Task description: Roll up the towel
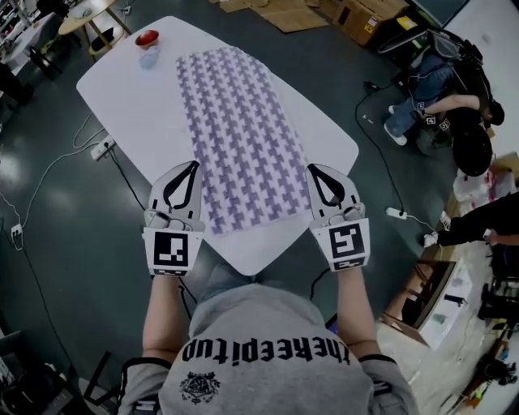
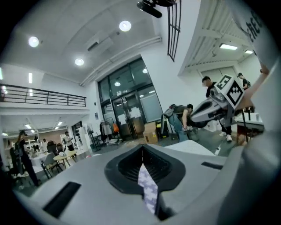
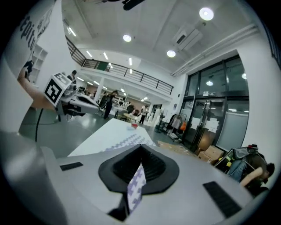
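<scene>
A purple-and-white patterned towel (image 1: pixel 239 138) lies flat along the white table (image 1: pixel 138 105), its near edge at the table's near end. My left gripper (image 1: pixel 193 164) is at the towel's near left corner, shut on it. In the left gripper view a strip of towel (image 2: pixel 147 186) is pinched between the closed jaws. My right gripper (image 1: pixel 312 168) is at the near right corner, also shut on the cloth. The right gripper view shows the same pinched towel strip (image 3: pixel 135 184), with the table (image 3: pixel 105 134) stretching away beyond it.
A red bowl (image 1: pixel 147 37) and a small clear cup (image 1: pixel 149 58) stand at the table's far end. Cables and power strips (image 1: pixel 101 148) lie on the floor around the table. People (image 1: pixel 438 97) and boxes (image 1: pixel 357 16) are off to the right.
</scene>
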`<state>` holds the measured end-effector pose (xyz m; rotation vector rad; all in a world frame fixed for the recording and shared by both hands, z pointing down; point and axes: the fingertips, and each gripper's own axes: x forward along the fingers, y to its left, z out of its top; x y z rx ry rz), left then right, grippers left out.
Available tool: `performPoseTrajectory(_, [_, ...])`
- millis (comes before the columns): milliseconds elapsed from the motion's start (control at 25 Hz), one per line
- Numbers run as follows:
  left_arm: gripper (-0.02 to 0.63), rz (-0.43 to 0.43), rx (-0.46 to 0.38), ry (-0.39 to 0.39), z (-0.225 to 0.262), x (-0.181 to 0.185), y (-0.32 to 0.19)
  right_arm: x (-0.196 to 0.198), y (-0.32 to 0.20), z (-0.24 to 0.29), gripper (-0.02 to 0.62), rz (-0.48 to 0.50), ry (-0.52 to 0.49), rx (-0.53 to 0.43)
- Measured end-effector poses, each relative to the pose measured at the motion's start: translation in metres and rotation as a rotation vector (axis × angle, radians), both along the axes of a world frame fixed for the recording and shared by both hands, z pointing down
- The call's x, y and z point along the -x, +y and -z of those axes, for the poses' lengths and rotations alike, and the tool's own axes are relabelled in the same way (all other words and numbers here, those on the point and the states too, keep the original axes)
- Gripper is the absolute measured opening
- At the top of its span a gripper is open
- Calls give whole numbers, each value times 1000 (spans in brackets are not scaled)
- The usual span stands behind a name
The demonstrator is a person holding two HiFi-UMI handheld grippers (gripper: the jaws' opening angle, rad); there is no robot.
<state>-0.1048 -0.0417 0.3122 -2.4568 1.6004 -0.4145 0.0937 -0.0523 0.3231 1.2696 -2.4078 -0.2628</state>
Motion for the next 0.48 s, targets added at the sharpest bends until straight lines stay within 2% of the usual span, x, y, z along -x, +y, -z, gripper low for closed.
performPoseTrajectory(280, [6, -226, 239, -264, -119, -29, 21, -6, 9, -106, 3, 87, 228, 204])
performPoseTrajectory(400, [9, -314, 330, -340, -159, -39, 39, -13, 22, -146, 3, 141, 323, 286])
performPoseTrajectory(480, [40, -374, 388, -393, -182, -44, 51, -19, 27, -169, 3, 181, 384, 330])
